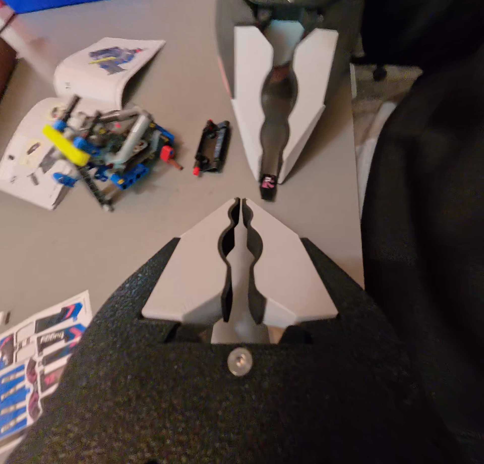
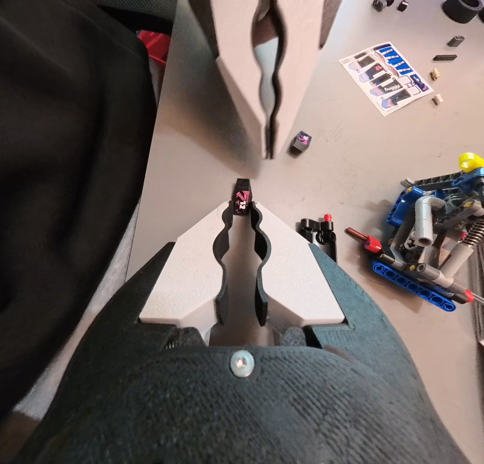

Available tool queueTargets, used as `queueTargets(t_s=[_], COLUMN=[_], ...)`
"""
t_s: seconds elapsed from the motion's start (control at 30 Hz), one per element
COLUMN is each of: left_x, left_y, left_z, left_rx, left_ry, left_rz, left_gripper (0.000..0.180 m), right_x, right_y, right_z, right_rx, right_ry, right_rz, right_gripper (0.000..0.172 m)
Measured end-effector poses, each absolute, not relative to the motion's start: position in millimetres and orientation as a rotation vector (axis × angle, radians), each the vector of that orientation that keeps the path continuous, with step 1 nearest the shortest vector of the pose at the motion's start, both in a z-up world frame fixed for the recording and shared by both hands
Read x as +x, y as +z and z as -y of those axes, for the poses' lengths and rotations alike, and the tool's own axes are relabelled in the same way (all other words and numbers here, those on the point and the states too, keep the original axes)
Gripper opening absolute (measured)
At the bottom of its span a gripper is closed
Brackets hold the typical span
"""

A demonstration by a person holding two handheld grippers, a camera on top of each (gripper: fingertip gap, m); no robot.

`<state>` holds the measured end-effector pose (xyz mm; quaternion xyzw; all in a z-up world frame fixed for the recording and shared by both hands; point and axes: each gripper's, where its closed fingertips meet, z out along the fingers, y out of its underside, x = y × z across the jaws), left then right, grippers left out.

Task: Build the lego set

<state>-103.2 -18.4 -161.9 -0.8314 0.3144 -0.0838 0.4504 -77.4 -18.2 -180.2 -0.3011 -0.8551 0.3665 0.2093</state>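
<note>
Your right gripper is clenched on a small black brick with a pink sticker, both pads pressing its sides right at the tips, so about half the brick sticks out ahead of the fingers. That is a shallow pinch, and I judge it will twist easily: keep the squeeze steady and do not let the free end knock against anything at an angle. Your left gripper faces it tip to tip, its 2 fingers closed together on nothing, hovering near the brick's free end over the grey table. If you mean to use those closed tips as a pusher or a steadying point, bring them in straight and slow, because a sideways nudge could lever the brick out of the pinch. A 2nd stickered brick lies on the table just beside the left tips. Farther out, to the right in the right wrist view, sit a black sub-assembly with red pins, then the blue and grey model, with a sticker sheet and loose small parts beyond. An open booklet lies under and behind the model. Dark cloth hangs close by the table edge, so keep the brick over the table.
</note>
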Motion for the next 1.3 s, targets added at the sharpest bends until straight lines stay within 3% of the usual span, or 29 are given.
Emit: queueTargets(t_s=[0.37, 0.67, 0.87, 1.03, 1.3], left_x=[-149.7, -133.1, -124.0, -112.4, -103.6], left_y=[-156.4, -157.3, -158.6, -161.0, -170.0], left_z=[12.5, 0.3, -13.2, -31.3, -43.9], left_rx=[-2.095, -2.064, -2.082, -2.117, -2.133], left_ry=[-0.116, -0.115, -0.129, -0.14, -0.128], left_rz=[-0.594, -0.728, -0.74, -0.755, -0.756], left_gripper=[0.013, 0.013, 0.016, 0.03, 0.032], right_x=[-64.3, -68.4, -72.6, -68.6, -43.4], right_y=[-178.7, -172.4, -179.4, -179.3, -179.0], right_z=[-7.5, -11.6, -3.9, -11.7, -59.2], right_rx=[-0.894, -1.04, -1.017, -1.001, -1.111], right_ry=[0.907, 0.939, 0.924, 0.894, 0.796], right_rz=[2.266, 2.203, 2.267, 2.261, 2.187], right_gripper=[0.011, 0.031, 0.012, 0.012, 0.012])
